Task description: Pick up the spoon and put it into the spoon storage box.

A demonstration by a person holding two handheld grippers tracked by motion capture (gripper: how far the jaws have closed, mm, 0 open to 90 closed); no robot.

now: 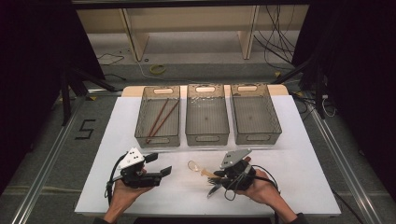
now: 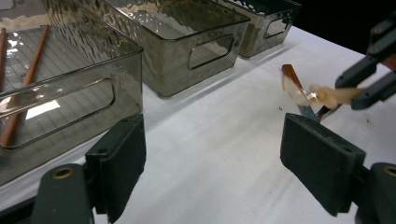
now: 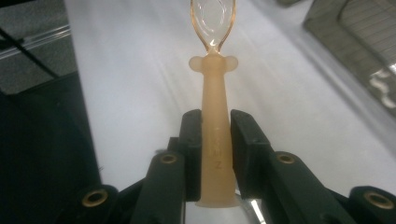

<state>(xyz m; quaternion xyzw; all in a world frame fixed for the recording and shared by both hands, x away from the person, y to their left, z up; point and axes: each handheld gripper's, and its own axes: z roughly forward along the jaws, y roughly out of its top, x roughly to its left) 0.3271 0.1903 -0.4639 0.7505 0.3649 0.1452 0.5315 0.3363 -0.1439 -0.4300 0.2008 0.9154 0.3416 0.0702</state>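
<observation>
White-covered counter (image 1: 289, 140): right hand-held gripper (image 3: 215, 140) clamps a peach plastic spoon with clear bowl (image 3: 214, 107) (handle between pads); left hand-held gripper (image 2: 212, 154) stands apart, empty.

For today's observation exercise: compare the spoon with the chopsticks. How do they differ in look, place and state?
The spoon is pale peach with a clear bowl; the chopsticks are reddish-brown and thin. The spoon is clamped by its handle in the right hand-held gripper, above the white table; the chopsticks lie loose in the left bin. The spoon is a single piece; the chopsticks are a pair. Both are eating tools.
</observation>
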